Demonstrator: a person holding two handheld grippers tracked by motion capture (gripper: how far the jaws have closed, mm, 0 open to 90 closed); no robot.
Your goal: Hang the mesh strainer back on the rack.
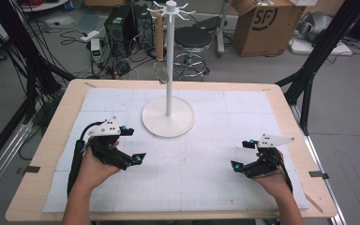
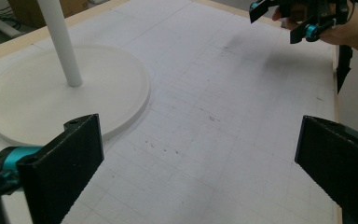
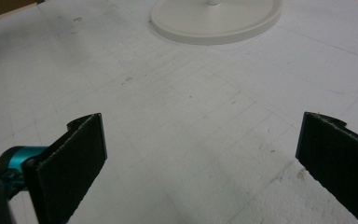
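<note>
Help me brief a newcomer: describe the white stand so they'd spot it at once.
Start at the wooden table with its white gridded mat. The stand sits toward the mat's far side, near the middle. A round white base, a thin upright pole and hooks on top mark it.

Cardboard box (image 1: 266, 26) on floor beyond worktop: black "SF" lettering inside a partial circle logo on the near face. No other legible text, labels or numbers.

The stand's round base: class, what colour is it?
White, or slightly off-white. The stand's round base shows best in the left gripper view.
</note>
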